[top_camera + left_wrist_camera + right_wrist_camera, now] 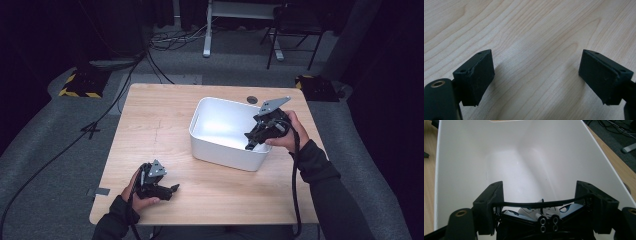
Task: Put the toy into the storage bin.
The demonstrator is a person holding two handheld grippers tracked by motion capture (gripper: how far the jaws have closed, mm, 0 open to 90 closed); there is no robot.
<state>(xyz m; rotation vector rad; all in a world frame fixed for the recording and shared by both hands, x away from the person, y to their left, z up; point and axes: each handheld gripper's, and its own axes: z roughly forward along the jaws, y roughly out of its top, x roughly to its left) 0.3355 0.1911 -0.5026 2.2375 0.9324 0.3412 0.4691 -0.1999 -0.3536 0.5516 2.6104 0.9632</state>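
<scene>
A white plastic bin (226,154) stands on the wooden table (150,125), right of its middle. My right gripper (251,143) reaches down into the bin from its right rim. In the right gripper view the gripper (539,195) is shut on a thin flat thing with a black edge (534,203) and white and blue parts under it; what it is I cannot tell. The bin's inside (474,150) is bare white ahead of the jaws. My left gripper (171,189) lies low near the table's front left, open (536,72), with bare wood between its pads (480,75).
A dark round grommet (252,99) sits in the table behind the bin. The table's front edge (200,222) runs just below the left hand. Cables (150,60), a desk leg (207,30) and a chair (292,25) are on the floor beyond.
</scene>
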